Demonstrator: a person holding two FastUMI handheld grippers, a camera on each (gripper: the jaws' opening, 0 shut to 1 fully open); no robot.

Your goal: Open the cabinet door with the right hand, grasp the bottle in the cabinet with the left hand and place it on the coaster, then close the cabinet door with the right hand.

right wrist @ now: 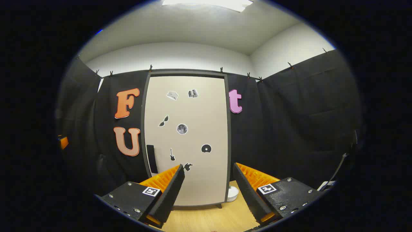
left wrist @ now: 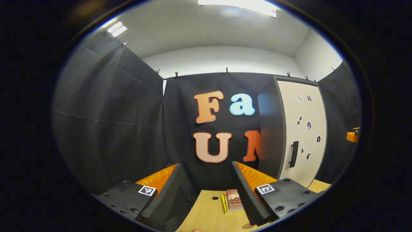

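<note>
The cabinet [right wrist: 186, 138] stands on the wooden table with its cream door shut; the door carries small stickers. Its black handle [right wrist: 152, 159] runs upright along the door's left edge. In the left gripper view the same cabinet [left wrist: 302, 129] is off to the right, with its handle [left wrist: 293, 154] showing. The shut door hides whatever is inside. My right gripper [right wrist: 208, 167] is open in front of the lower door, apart from it, with nothing between its fingers. My left gripper [left wrist: 206, 166] is open and holds nothing, facing the booth wall.
A small stack of books [left wrist: 233, 201] lies on the table [left wrist: 206, 212] between my left fingers. The edge of a small round brownish thing [left wrist: 247, 226] shows by the right finger. A white round object [right wrist: 232, 193] sits at the cabinet's right foot.
</note>
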